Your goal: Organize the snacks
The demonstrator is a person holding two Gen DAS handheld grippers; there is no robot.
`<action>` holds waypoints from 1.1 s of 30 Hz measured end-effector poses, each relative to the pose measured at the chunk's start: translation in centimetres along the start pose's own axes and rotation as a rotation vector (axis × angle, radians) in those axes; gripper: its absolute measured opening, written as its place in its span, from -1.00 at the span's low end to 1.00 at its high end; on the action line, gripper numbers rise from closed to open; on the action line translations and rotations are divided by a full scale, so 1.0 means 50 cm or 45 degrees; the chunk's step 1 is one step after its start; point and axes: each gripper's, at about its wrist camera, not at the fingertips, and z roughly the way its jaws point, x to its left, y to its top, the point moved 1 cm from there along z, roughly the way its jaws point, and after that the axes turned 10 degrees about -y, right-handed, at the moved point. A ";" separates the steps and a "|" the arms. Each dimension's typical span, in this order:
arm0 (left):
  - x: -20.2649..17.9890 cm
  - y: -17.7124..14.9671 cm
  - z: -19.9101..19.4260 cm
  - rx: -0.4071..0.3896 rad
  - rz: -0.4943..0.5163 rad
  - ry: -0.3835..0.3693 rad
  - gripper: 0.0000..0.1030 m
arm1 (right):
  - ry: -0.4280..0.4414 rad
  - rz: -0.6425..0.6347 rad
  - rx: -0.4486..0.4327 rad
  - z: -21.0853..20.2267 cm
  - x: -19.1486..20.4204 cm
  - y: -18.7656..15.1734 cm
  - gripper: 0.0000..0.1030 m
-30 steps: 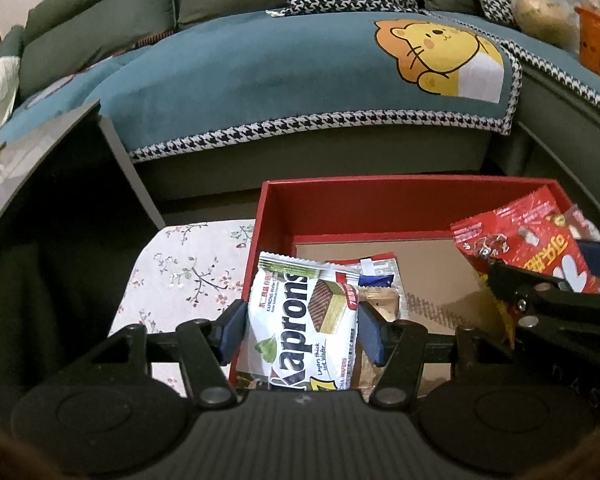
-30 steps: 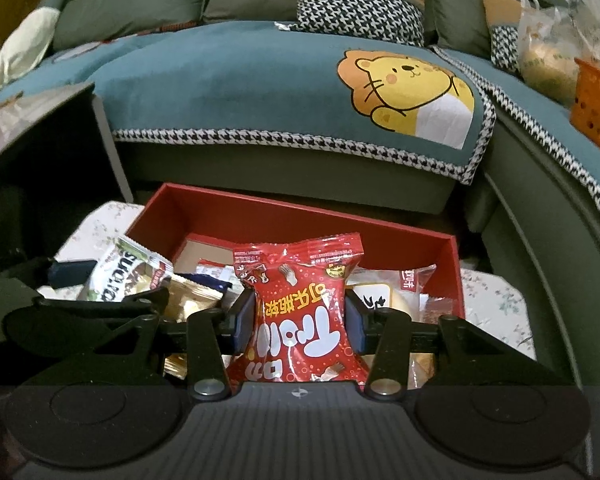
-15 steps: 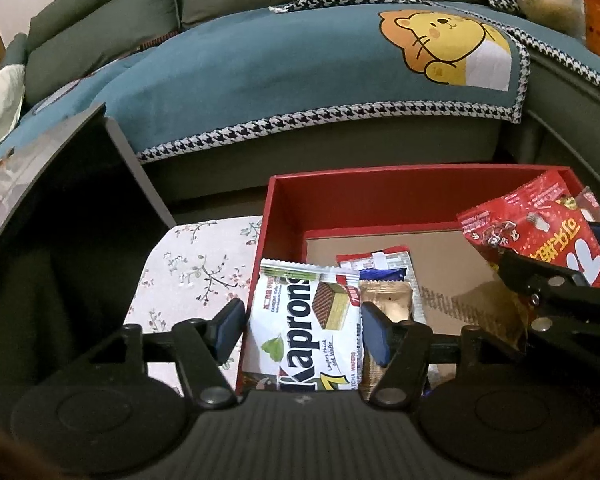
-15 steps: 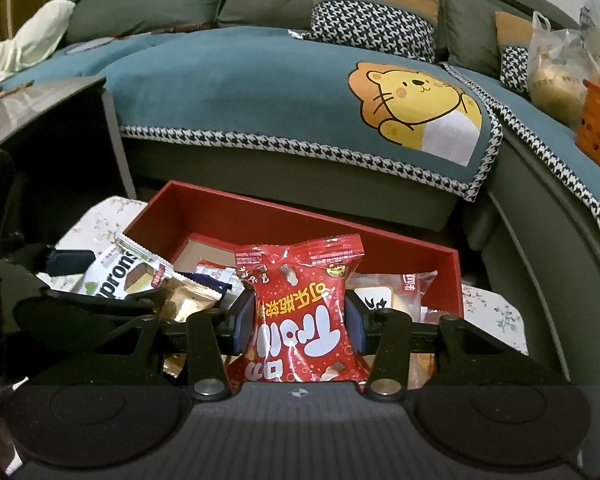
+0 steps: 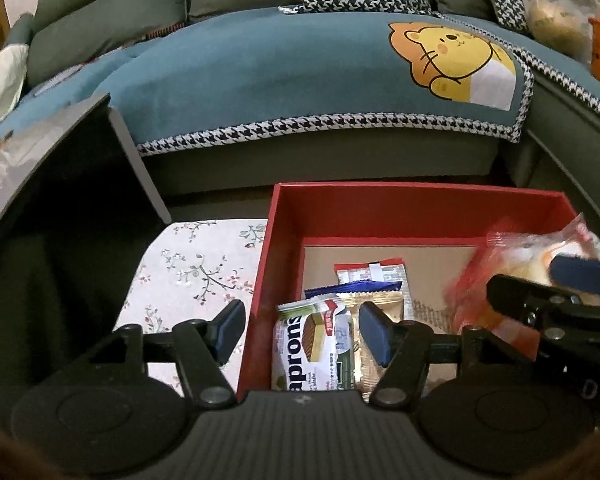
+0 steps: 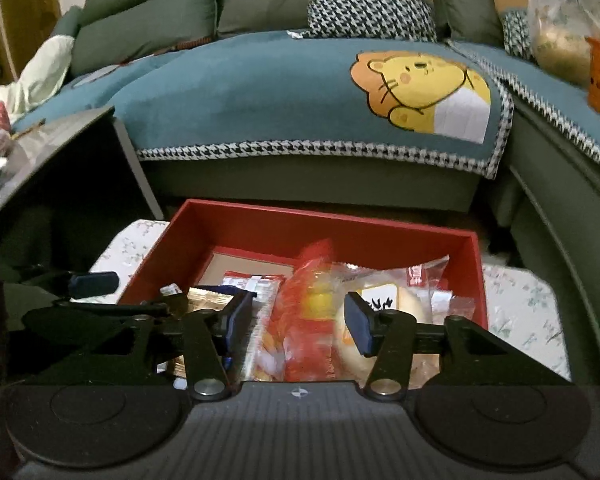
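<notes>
1. Fingers of the left gripper (image 5: pixel 302 332) are seen parted, with nothing pressed; the left pad (image 5: pixel 230 330) is hung outside the box wall, the right pad inside. The jaws have just been opening.
2. Fingers of the right gripper (image 6: pixel 298 318) are seen parted, and the jaws have just been opening; the red snack bag (image 6: pixel 304 320) is seen between the pads, blurred, with no pad pressed on it.
3. Red box (image 5: pixel 380 208) is set on a floral-patterned surface (image 5: pixel 188 276), with a sofa under a teal cover (image 5: pixel 280 80) at 12 o'clock.
4. Wafer pack (image 5: pixel 312 350), green and white, is found inside the box by its 9 o'clock wall, between the left gripper's pads but apart from both.
5. Gold packet (image 5: pixel 374 304) is laid at the wafer pack's 3 o'clock side, touching it; a red-and-white packet (image 5: pixel 370 272) is laid at its 12 o'clock.
6. Clear-wrapped bun (image 6: pixel 384 304) is placed at the 3 o'clock side of the red snack bag, within the box.
</notes>
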 end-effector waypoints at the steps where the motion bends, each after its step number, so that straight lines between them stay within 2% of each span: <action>1: 0.004 0.002 -0.002 -0.002 -0.011 -0.007 0.32 | 0.040 0.038 0.015 0.001 -0.006 0.001 0.18; 4: 0.010 0.006 -0.010 -0.016 -0.027 -0.013 0.32 | 0.086 0.096 0.019 -0.001 -0.015 0.002 0.31; 11: 0.001 -0.002 -0.012 -0.009 -0.005 -0.010 0.33 | 0.005 0.071 0.001 -0.010 -0.010 0.003 0.36; 15: 0.002 -0.001 -0.020 -0.010 -0.028 -0.021 0.34 | 0.002 0.083 0.002 -0.017 -0.016 0.005 0.39; 26: -0.003 -0.007 -0.051 -0.048 -0.042 -0.043 0.56 | -0.035 0.080 -0.025 -0.050 -0.018 0.011 0.43; 33: -0.022 -0.019 -0.074 -0.075 0.010 -0.024 0.69 | -0.079 0.024 -0.045 -0.081 -0.019 0.007 0.52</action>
